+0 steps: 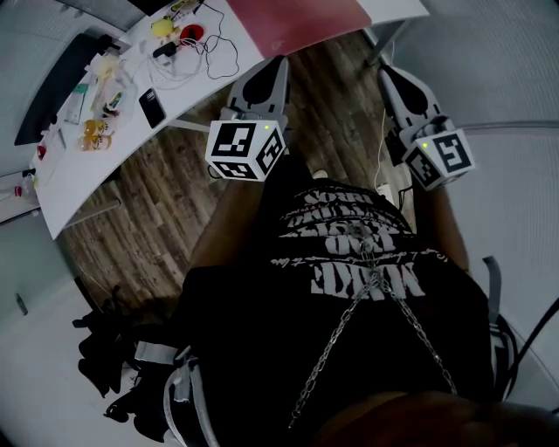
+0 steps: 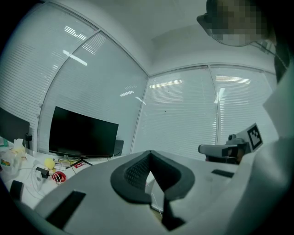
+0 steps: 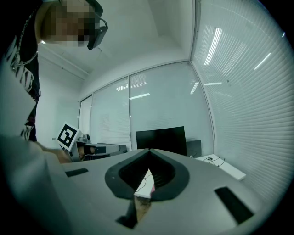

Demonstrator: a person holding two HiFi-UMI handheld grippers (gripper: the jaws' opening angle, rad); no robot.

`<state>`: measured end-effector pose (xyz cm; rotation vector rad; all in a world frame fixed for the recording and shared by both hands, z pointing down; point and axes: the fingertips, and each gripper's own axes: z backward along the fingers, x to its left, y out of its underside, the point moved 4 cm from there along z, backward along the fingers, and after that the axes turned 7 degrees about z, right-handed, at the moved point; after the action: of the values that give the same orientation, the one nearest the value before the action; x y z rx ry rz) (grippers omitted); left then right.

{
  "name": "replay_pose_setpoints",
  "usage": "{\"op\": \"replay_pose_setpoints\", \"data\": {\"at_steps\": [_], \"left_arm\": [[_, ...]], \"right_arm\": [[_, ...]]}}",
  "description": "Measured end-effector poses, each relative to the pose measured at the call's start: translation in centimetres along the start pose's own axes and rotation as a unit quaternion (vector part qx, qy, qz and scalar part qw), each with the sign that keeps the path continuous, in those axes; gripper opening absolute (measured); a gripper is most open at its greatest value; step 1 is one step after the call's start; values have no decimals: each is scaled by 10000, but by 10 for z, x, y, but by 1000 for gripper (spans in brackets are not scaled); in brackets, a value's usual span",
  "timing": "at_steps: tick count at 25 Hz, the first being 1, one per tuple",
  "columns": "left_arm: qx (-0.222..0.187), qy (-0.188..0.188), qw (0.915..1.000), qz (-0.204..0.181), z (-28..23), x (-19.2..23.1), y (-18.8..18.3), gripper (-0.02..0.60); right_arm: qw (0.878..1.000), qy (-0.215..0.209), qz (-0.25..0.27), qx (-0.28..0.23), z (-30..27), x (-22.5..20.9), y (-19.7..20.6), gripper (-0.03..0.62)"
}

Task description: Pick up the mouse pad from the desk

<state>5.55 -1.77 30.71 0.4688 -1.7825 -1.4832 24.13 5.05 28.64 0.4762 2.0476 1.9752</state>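
Observation:
The mouse pad (image 1: 297,22) is a pinkish-red sheet lying flat on the white desk (image 1: 87,179) at the top of the head view. My left gripper (image 1: 279,61) points toward its near edge from just short of the desk, jaws shut and empty. My right gripper (image 1: 385,72) is held beside it to the right, over the wooden floor, also shut with nothing in it. In the left gripper view the jaws (image 2: 150,154) meet tip to tip; the right gripper view shows the same closed tips (image 3: 149,151). Both grippers are apart from the pad.
On the desk's left part lie a black phone (image 1: 151,106), a yellow object (image 1: 162,26), a red one (image 1: 190,33), white cables and a dark monitor (image 2: 82,133). Wooden floor (image 1: 166,201) lies under the grippers. A black bag (image 1: 113,358) sits on the floor at lower left.

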Motion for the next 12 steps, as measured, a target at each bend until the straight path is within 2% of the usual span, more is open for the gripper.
{"op": "replay_pose_setpoints", "data": {"at_steps": [8, 12], "left_arm": [[174, 64, 9997, 130, -34, 16, 9, 8], [197, 15, 9995, 228, -55, 31, 14, 8]], "right_arm": [[9996, 236, -105, 138, -14, -35, 8, 0], [9995, 195, -16, 236, -31, -47, 12, 0]]}}
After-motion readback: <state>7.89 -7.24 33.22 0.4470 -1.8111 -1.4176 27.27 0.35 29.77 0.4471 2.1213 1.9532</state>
